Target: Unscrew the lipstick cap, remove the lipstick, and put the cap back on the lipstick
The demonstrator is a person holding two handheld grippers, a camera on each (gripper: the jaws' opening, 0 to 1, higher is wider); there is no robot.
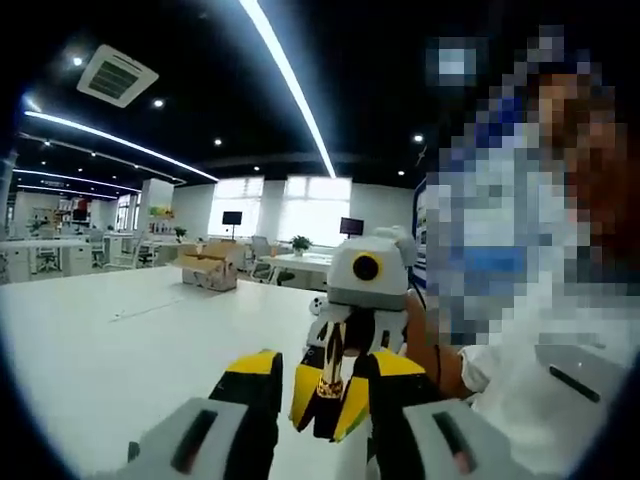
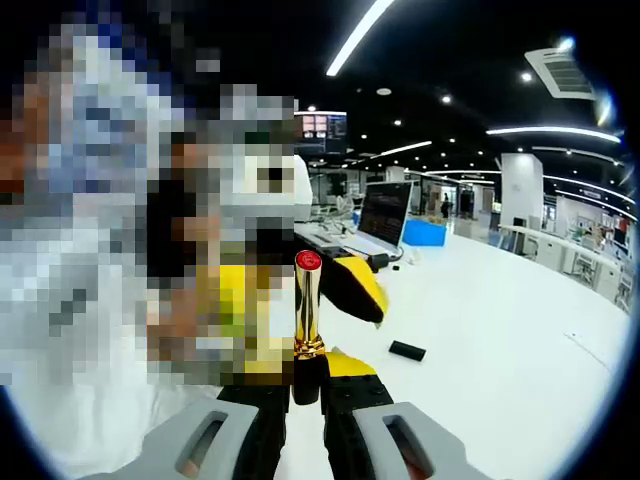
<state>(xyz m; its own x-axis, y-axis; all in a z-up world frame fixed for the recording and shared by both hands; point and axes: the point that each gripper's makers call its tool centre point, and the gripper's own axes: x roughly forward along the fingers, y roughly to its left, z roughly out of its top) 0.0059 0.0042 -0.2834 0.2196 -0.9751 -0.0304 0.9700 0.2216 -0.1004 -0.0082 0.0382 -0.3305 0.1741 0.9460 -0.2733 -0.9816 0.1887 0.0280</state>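
1. In the left gripper view, our left gripper [image 1: 322, 385], with its yellow-and-black padded jaws, is spread apart. Between and just beyond the jaws we see the right gripper [image 1: 340, 395], also yellow-tipped, reaching in from the far side and clamped on the dark lower end of the gold-and-black lipstick tube [image 1: 332, 375]. We judge the open jaws sit here ready to meet the tube (we cannot tell whether they touch it yet).

2. In the right gripper view, the right gripper [image 2: 308, 385] pinches the black base of the lipstick, holding it upright so the gold barrel and red tip [image 2: 308, 262] stand clear for the other hand. The left gripper [image 2: 352, 285] hangs just beside the barrel. A small black cylindrical cap [image 2: 407, 351] lies on the white table [image 2: 500, 340], apart from the tube, so recapping remains.
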